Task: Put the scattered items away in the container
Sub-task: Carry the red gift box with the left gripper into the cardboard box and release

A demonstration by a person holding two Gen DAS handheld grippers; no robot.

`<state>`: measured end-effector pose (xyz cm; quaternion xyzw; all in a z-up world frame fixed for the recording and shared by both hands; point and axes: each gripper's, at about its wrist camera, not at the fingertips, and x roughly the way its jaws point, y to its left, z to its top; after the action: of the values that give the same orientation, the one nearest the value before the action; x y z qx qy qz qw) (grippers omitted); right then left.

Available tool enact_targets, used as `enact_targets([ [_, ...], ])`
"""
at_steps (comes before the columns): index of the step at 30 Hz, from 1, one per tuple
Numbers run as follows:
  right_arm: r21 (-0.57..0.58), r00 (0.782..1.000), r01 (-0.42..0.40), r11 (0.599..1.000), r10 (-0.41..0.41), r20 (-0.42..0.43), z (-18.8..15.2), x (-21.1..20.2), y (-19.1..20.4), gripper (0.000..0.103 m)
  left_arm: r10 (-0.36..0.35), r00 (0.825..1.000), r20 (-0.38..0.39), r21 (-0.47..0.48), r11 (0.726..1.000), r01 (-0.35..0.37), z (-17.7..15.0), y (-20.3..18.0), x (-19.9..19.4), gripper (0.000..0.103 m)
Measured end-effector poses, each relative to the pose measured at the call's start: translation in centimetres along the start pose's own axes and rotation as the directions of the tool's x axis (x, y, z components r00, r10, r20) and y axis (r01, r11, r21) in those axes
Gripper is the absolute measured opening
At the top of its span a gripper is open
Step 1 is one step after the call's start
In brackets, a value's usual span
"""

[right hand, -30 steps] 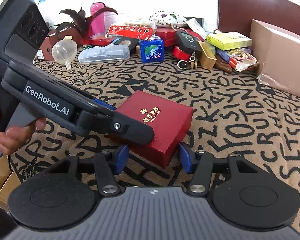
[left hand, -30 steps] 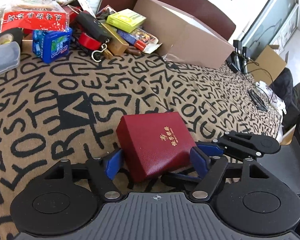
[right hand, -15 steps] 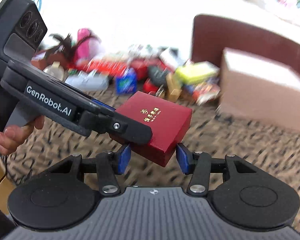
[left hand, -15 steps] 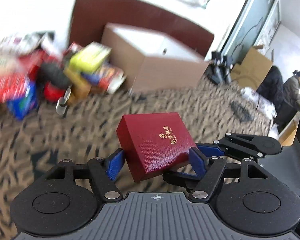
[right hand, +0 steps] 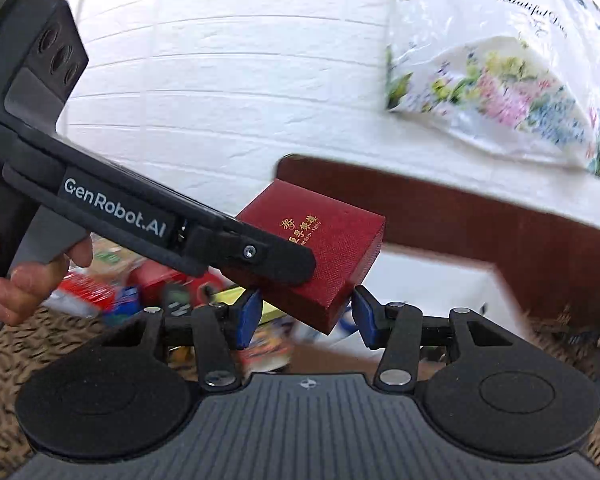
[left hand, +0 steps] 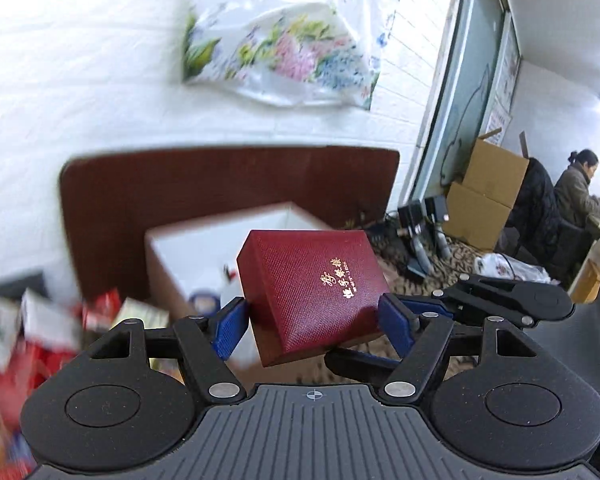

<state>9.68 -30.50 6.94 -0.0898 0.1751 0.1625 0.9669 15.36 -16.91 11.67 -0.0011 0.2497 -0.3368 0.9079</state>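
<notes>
A dark red gift box (left hand: 312, 280) with gold lettering hangs in the air, tilted, held from two sides. My left gripper (left hand: 312, 328) has its blue pads pressed on opposite sides of it. My right gripper (right hand: 305, 318) clamps the near corner of the same red box (right hand: 340, 240). In the right wrist view the left gripper's black finger (right hand: 276, 260) lies across the box top. Just behind and below the box stands the open cardboard container (left hand: 204, 248), white inside, also seen in the right wrist view as the container (right hand: 428, 280).
A blurred pile of scattered packets (left hand: 60, 320) lies left of the container. A brown board (left hand: 180, 184) stands behind it against a white brick wall with a floral plastic bag (left hand: 284, 52). Far right are cardboard boxes (left hand: 488, 192) and a seated person (left hand: 576, 188).
Both grippers have lifted the red box off the lettered cloth and carried it up and toward the open container. Their hold on it looks the same.
</notes>
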Motion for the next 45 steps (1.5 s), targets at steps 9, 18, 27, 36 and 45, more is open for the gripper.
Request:
enact_targets([
  [9,0.017,0.993,0.026,1.000,-0.024,-0.120,1.9,7.6,-11.2,0.055,-0.034,0.998,-0.058,-0.022,0.999,0.033,5.6,1.9,11.9,0.076],
  [18,0.069,0.954,0.026,0.997,-0.004,-0.300,-2.2,14.6,-17.4,0.055,-0.110,0.975,-0.193,-0.103,0.990,0.091,4.1,4.7,23.6,0.075],
  [27,-0.020,0.888,0.148,0.989,-0.142,-0.438,-2.8,21.5,-19.8,0.075,0.012,0.942,-0.336,-0.181,0.981,-0.077,4.2,7.0,32.4,0.100],
  [36,-0.059,0.878,0.096,0.994,-0.113,-0.465,-4.2,20.8,-19.1,0.048,0.005,0.945,-0.328,-0.220,0.972,-0.081,4.1,8.8,30.1,0.100],
  [45,-0.011,0.816,-0.002,1.000,-0.005,-0.578,-5.0,23.3,-18.6,0.026,0.218,0.848,-0.484,0.079,0.975,-0.206,2.8,6.2,30.9,0.095],
])
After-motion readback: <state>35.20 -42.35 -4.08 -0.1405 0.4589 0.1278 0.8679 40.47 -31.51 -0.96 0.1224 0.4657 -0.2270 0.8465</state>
